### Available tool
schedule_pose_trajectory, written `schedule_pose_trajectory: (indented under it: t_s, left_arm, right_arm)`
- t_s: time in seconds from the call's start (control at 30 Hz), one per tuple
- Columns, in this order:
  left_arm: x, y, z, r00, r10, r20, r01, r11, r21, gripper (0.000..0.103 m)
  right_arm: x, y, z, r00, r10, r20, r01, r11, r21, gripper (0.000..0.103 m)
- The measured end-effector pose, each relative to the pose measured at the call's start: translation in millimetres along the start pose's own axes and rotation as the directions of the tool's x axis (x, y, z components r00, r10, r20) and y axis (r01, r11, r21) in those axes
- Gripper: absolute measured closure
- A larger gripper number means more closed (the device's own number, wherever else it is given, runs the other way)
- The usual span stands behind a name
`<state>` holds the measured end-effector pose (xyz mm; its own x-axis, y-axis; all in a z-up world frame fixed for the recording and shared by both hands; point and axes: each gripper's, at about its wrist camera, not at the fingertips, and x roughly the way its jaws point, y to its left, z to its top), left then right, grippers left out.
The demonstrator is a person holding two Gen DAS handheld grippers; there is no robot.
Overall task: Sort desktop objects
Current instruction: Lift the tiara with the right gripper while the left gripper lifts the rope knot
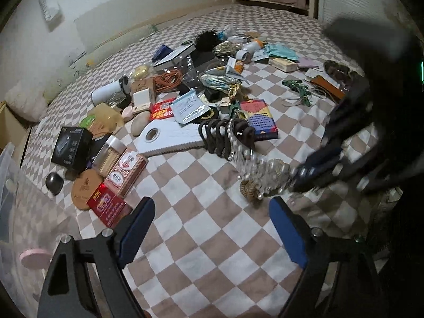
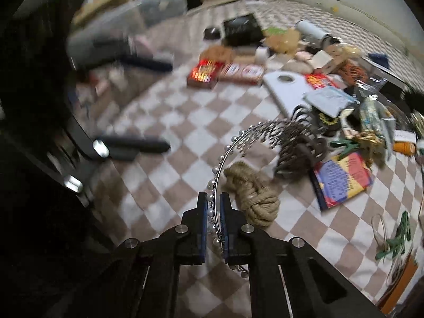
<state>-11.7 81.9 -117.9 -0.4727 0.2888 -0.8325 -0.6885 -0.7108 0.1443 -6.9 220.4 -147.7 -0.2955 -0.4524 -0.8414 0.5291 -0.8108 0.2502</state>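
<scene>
A pearl-studded headband (image 2: pixel 221 159) with comb teeth arcs up from my right gripper (image 2: pixel 213 204), which is shut on its band. In the left wrist view the same headband (image 1: pixel 249 159) hangs from the blurred right gripper (image 1: pixel 302 175) over the checked cloth (image 1: pixel 201 190). A knotted tan rope (image 2: pixel 254 198) lies just right of the band, and a dark coiled hair clip (image 1: pixel 225 135) sits behind it. My left gripper (image 1: pixel 212 201) stands open low over bare cloth, with nothing between its blue pads (image 1: pixel 137 225).
A colourful book (image 1: pixel 258 119), a white board (image 1: pixel 169 137), red boxes (image 1: pixel 108 206) and a black box (image 1: pixel 70 145) crowd the middle and left. Green clips (image 1: pixel 299 87) lie at the right. A clear plastic bin (image 1: pixel 10 185) stands at the left edge.
</scene>
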Motion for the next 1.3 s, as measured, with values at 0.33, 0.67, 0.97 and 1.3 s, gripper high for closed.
schedule_pose_trajectory:
  t_s: [0.33,0.67,0.97,1.3]
  left_arm:
    - [49.3,-27.3,3.1,0.996,-0.079,0.032,0.074,0.989,0.124,0.015]
    - [80.2,-54.6,13.4,0.993,-0.114,0.011,0.109,0.969,0.222,0.017]
    - [100.1,-64.9,12.3,0.981,-0.171,-0.094,0.189,0.953,0.238,0.048]
    - [87.1,-48.5,8.6,0.981,-0.181,-0.073,0.191,0.970,0.152,0.061]
  right_arm:
    - [-40.5,-19.3,-2.8,0.997,-0.036,0.067,0.027,0.991,0.130,0.094]
    - [-78.5,-52.2,-10.3,0.975,0.033,0.221,-0.098,0.953,0.286,0.094]
    - [-98.7,-68.7,-10.1,0.924,0.115,0.365,-0.247,0.908,0.339,0.094]
    - [-108.9,-68.6,-7.9,0.917,0.044,0.396,-0.188,0.924,0.332,0.094]
